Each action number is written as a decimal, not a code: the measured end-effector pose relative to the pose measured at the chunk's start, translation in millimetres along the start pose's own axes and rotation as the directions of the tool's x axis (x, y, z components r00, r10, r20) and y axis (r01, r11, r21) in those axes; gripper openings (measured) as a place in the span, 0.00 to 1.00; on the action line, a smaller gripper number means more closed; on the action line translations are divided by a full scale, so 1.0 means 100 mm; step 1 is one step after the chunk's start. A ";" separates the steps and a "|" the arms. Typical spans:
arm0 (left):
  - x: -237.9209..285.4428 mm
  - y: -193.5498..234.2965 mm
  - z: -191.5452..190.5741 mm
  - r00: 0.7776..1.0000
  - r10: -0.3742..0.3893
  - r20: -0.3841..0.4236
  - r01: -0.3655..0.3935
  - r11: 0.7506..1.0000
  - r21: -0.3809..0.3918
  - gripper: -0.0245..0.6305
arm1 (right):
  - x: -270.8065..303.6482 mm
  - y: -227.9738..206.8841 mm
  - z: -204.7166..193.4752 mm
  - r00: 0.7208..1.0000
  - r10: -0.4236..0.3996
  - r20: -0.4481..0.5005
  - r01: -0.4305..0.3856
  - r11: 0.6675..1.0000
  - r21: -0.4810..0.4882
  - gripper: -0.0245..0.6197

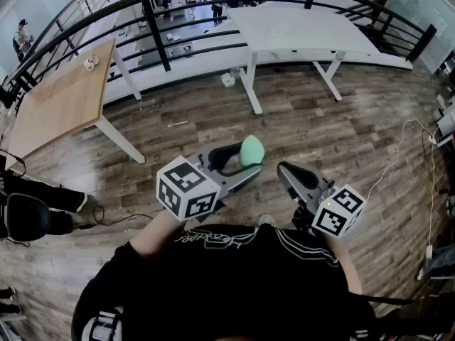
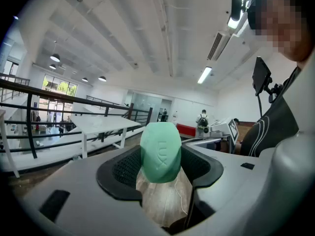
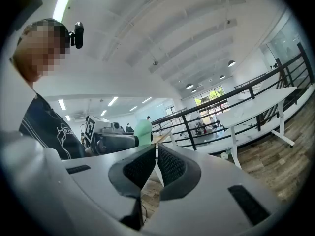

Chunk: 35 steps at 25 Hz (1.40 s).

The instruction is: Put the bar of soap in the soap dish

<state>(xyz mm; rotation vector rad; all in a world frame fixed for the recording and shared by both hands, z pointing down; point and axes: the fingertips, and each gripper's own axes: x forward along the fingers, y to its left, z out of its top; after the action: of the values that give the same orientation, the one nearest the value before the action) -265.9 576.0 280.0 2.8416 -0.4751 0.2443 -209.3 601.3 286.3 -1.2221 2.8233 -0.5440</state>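
Observation:
A mint-green bar of soap (image 1: 252, 151) stands upright between the jaws of my left gripper (image 1: 245, 159), which is shut on it and held in the air over the wooden floor. In the left gripper view the soap (image 2: 160, 151) fills the gap between the black pads, which press on its two sides. My right gripper (image 1: 288, 173) hangs just to the right of it, its jaws closed together on nothing. The right gripper view shows its pads (image 3: 170, 165) meeting at the tips, with the soap (image 3: 143, 130) off to the left. No soap dish is in any view.
A white table (image 1: 298, 30) stands ahead and a wooden table (image 1: 60, 101) to the left, both in front of a black railing (image 1: 160, 38). A white cable (image 1: 409, 137) trails over the floor at the right. The person's dark shirt (image 1: 234, 275) fills the bottom of the head view.

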 end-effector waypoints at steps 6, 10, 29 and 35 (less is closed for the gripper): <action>-0.16 -0.06 0.05 1.000 -0.007 0.008 0.007 1.000 0.001 0.44 | 0.00 0.15 0.05 1.000 -0.007 0.002 0.007 1.000 -0.015 0.08; -0.17 -0.06 0.11 1.000 -0.015 0.019 0.015 1.000 -0.001 0.44 | 0.00 0.14 0.09 1.000 -0.022 0.006 0.022 1.000 -0.008 0.08; -0.17 0.01 0.03 0.998 -0.042 0.052 0.042 0.999 0.002 0.44 | 0.05 0.19 0.02 1.000 0.027 0.006 -0.027 0.999 -0.020 0.08; -0.02 0.21 0.03 0.999 -0.023 0.034 0.024 1.000 -0.018 0.44 | 0.17 -0.08 0.05 1.000 0.029 -0.003 -0.029 1.000 0.002 0.08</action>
<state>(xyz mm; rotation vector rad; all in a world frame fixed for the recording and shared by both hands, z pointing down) -274.3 556.1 281.4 2.8354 -0.4483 0.1862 -214.6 582.0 286.4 -1.1784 2.8377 -0.5472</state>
